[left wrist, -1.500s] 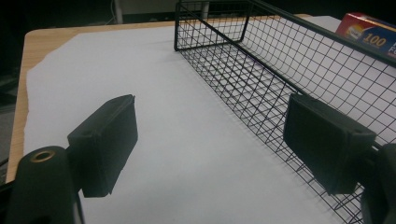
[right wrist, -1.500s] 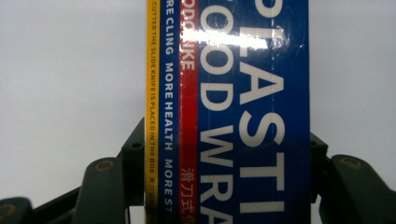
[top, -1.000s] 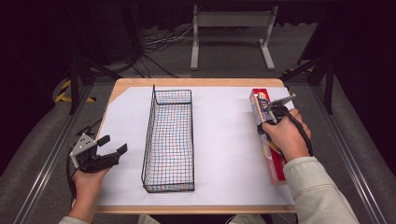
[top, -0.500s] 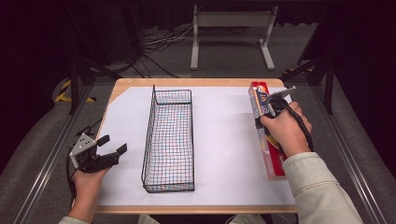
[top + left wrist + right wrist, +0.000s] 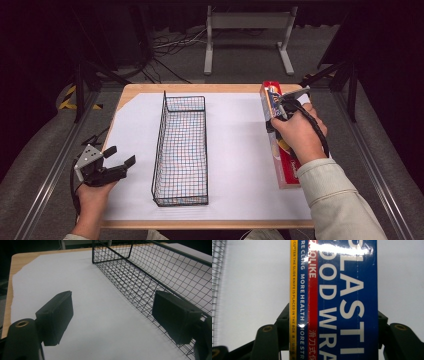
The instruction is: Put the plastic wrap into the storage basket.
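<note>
1. At the tabletop's [image 5: 235,150] right edge, our right claw [image 5: 276,111] grips the plastic wrap box [image 5: 334,300] across its width.
2. We lift it level toward the wire basket [image 5: 182,150].
3. Our left claw [image 5: 117,161] waits open beside it.

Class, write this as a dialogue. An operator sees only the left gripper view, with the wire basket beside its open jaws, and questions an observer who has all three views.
Operator: Where is the right gripper?
Observer: The right gripper is near the table's right edge, on the far half of a long plastic wrap box.
Operator: Has it gripped the box?
Observer: In the right gripper view its jaws sit against both long sides of the box.
Operator: Is anything in the basket?
Observer: The high view shows the wire basket empty.
</note>
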`<state>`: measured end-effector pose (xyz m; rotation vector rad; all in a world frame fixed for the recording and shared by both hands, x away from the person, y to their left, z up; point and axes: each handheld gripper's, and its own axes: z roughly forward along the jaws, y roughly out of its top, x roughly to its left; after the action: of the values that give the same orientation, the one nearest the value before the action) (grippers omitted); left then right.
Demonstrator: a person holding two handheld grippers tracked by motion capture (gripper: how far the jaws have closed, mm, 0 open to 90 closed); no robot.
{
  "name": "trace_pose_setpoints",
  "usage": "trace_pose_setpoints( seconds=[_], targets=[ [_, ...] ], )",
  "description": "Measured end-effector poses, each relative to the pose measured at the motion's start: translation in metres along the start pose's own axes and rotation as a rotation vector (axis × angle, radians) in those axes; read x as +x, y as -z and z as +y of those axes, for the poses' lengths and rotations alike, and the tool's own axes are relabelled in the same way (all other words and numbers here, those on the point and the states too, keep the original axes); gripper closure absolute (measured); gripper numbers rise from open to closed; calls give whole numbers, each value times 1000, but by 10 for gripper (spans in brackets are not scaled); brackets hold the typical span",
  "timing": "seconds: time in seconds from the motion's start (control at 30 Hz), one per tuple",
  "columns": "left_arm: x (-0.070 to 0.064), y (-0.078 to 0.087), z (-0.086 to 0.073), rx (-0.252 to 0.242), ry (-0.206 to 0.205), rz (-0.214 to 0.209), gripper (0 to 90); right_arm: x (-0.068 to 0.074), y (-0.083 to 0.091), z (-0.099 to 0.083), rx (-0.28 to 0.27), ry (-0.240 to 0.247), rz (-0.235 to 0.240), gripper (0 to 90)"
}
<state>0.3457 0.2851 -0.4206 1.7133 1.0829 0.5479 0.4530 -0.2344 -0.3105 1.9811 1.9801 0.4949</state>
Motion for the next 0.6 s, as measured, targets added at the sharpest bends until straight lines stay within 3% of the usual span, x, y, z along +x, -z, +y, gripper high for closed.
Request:
trace_pose_setpoints(
  seconds=[0.1,0.4,0.6],
  targets=[
    [0,0,0,-2,-3,0,181,6,1,1,-6,-7,9,407],
    [0,-3,1,-3,-1,-2,182,43,6,7,-13,-1,77,407],
    [-4,-8,6,-5,-33,-14,182,58,8,12,-7,-12,86,407]
  ],
)
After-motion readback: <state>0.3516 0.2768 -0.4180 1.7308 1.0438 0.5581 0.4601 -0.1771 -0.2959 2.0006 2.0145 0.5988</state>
